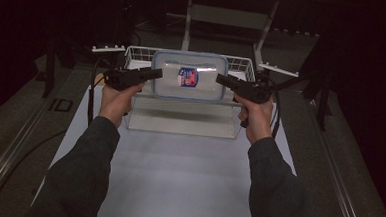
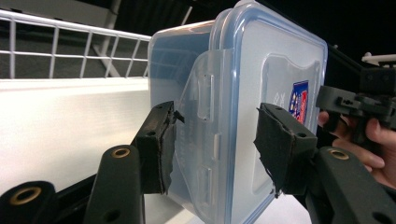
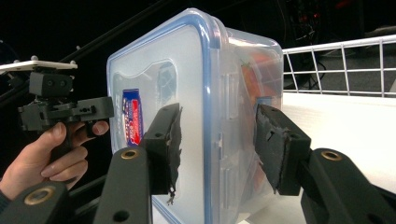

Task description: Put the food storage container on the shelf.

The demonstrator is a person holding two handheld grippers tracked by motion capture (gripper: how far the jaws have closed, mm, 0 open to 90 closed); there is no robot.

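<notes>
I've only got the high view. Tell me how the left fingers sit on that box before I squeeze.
Observer: In the left gripper view, the left gripper straddles the clear side latch of the box, with one finger on either side of it.
Operator: Now check the right one.
Observer: The right gripper straddles the opposite edge the same way. I cannot tell whether it presses.
Operator: Report the contents.
Observer: Something orange shows through the side wall.

Both grippers — left (image 1: 155, 75), right (image 1: 221, 80) — flank a clear lidded container (image 1: 189, 76) above the table's (image 1: 177, 178) far edge.
</notes>
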